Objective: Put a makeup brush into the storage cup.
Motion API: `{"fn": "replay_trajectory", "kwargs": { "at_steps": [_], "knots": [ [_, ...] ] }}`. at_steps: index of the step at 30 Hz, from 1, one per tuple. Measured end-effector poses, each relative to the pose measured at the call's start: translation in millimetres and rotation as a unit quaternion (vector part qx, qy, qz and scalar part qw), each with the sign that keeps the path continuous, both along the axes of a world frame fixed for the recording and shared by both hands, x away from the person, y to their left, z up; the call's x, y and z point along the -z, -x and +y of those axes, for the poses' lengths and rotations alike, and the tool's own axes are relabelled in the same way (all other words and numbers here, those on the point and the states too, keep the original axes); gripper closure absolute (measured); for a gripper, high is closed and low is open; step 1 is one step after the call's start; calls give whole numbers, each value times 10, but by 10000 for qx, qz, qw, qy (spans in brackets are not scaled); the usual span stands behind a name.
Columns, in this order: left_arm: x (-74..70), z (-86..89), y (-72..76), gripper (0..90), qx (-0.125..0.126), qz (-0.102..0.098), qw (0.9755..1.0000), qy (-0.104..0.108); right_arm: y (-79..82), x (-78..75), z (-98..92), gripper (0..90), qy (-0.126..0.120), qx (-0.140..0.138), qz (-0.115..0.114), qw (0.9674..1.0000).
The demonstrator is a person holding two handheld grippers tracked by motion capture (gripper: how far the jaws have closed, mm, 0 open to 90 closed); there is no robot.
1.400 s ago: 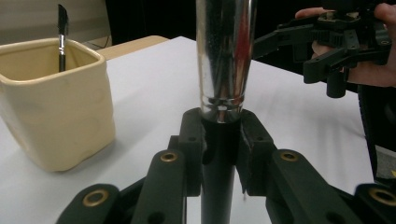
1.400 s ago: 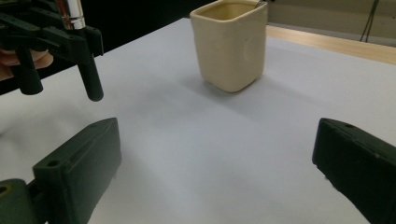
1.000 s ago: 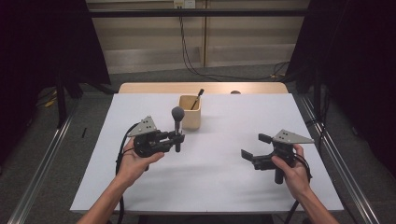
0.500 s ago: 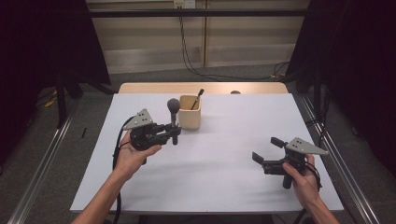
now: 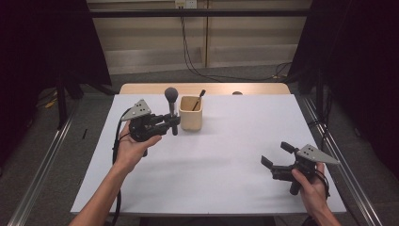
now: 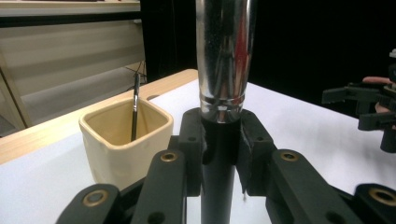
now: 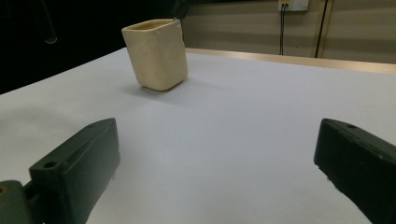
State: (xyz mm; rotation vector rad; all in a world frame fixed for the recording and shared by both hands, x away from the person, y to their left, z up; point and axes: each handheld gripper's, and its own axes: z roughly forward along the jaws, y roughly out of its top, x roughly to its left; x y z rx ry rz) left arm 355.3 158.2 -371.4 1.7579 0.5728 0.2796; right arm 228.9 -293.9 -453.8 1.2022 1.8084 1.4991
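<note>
Right hand-held gripper (image 5: 275, 163): released, jaws wide, low over near right of white bench (image 5: 226, 155). Left hand-held gripper (image 5: 171, 123): clenched on makeup brush (image 5: 172, 110), held upright just beside cream cup (image 5: 190, 113). Thin brush (image 5: 198, 100) inside cup.

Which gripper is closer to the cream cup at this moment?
The left. The left gripper, shut on an upright makeup brush, is just beside the cream cup. The right gripper is open, far away near the table's front right.
</note>
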Motion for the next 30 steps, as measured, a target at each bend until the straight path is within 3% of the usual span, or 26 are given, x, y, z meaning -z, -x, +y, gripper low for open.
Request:
{"fn": "replay_trajectory", "kwargs": {
  "at_steps": [6,9,13,17,24,26,30],
  "knots": [
    [4,-18,-99,745,-125,24,9999,79,22,20,-5,2,-125,-52,-2,9999],
    [57,-50,-182,745,-202,95,9998,13,26,23,-4,2,-10,38,-65,10000],
    [68,-81,-269,745,-268,108,9996,-33,26,32,-31,1,-41,85,-46,9999],
    [3,-116,-331,745,-312,41,9995,8,30,24,-22,1,-151,34,-48,9999],
    [-196,-206,-367,745,-301,-170,9994,33,34,32,5,1,-33,20,-72,10000],
    [-233,-232,-387,745,-339,-205,9992,-43,32,33,10,1,-19,26,-71,10000],
    [-266,-270,-484,745,-421,-207,9989,82,31,42,29,1,-9,-27,-54,10000]
  ]
}}
